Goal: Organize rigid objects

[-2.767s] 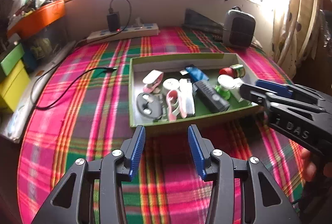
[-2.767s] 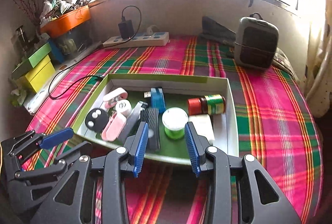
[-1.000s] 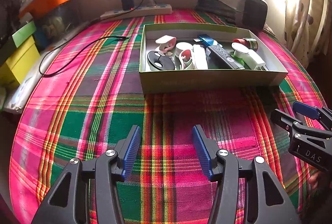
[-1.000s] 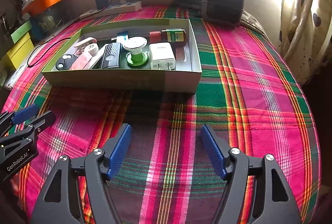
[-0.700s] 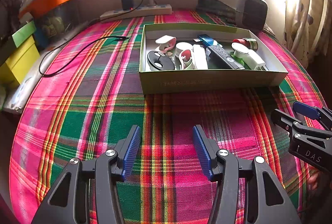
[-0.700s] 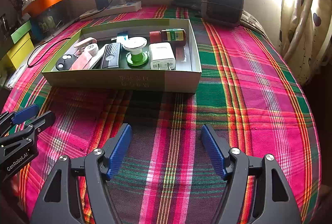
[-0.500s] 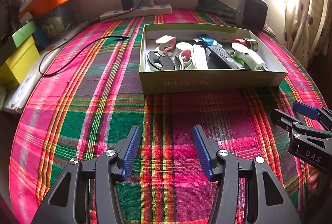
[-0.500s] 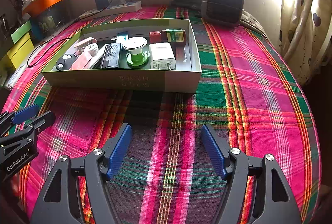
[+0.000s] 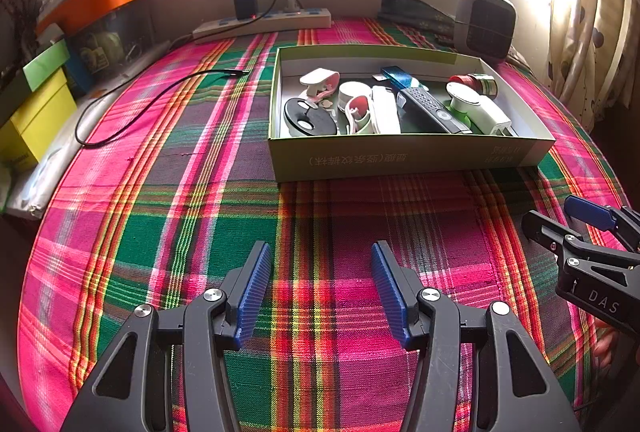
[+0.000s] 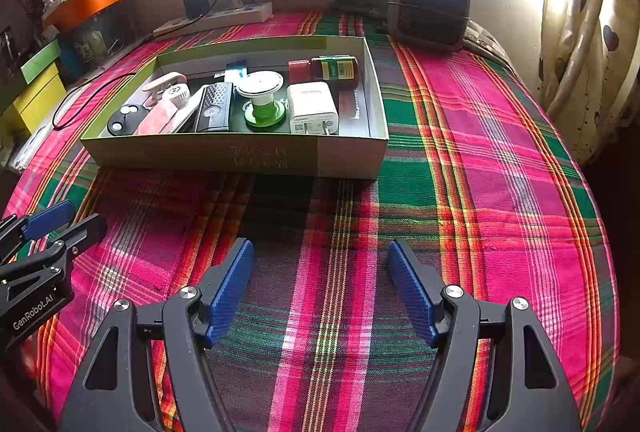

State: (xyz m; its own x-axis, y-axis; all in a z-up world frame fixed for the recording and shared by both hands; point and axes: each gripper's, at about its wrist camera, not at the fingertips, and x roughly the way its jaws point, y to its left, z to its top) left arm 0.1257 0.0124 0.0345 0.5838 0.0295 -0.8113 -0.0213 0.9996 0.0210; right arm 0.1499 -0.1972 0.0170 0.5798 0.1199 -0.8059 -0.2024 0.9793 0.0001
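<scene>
Both grippers are held low over the plaid cloth (image 10: 480,136), level and side by side: the left gripper (image 9: 318,278) and right gripper (image 10: 320,282), jaws spread apart and empty. The filled green box (image 10: 240,152) is seen farther off, untouched.

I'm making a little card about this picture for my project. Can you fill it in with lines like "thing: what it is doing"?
surface: plaid cloth, pink and green
box: green cardboard box, open, sitting on the cloth
in the box: white charger, green spool, black remote, red-capped bottle lying down, other small items
left gripper: open, empty, short of the box
right gripper: open, empty, short of the box
behind the box: power strip, small heater
</scene>
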